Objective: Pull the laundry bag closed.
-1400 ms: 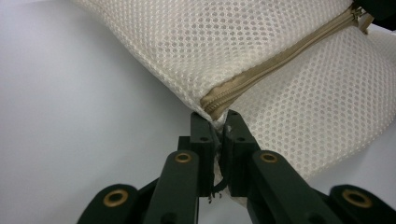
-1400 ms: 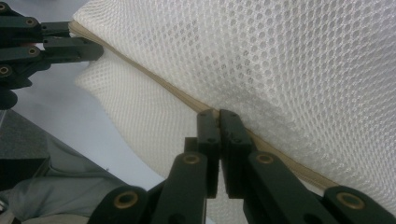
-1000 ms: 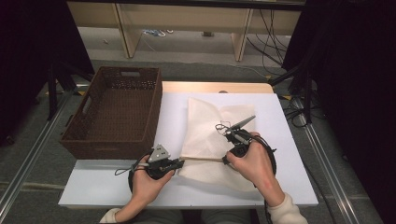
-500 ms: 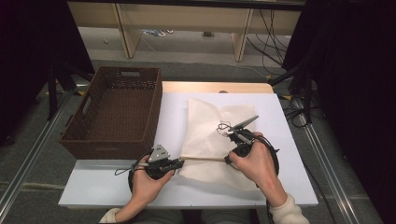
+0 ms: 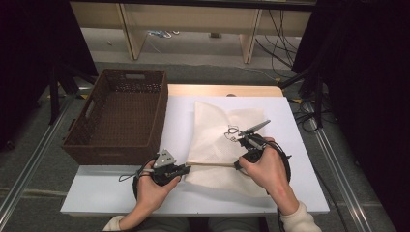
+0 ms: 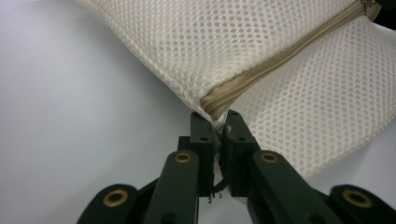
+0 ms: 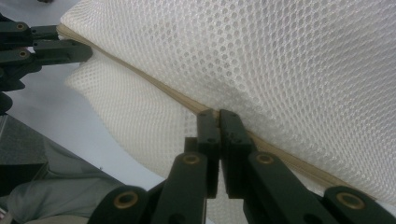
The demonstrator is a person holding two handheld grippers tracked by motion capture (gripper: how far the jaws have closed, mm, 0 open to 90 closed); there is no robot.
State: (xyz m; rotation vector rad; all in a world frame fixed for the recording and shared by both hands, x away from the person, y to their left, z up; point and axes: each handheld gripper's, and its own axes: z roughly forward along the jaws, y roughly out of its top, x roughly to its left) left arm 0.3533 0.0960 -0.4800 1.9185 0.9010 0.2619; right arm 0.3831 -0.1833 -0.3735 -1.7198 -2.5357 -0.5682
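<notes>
High view: the mesh laundry bag (image 5: 220,140) lies at centre frame on the white table (image 5: 300,193), its zipper (image 5: 212,165) end pinched by the closed left gripper (image 5: 186,166) and its slider apparently clamped by the right gripper (image 5: 238,166), so a steady pull along the zipper is judged next.

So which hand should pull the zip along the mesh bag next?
Probably the right gripper: it pinches the zip partway along the mesh bag, while the left gripper anchors the zip's end.
</notes>
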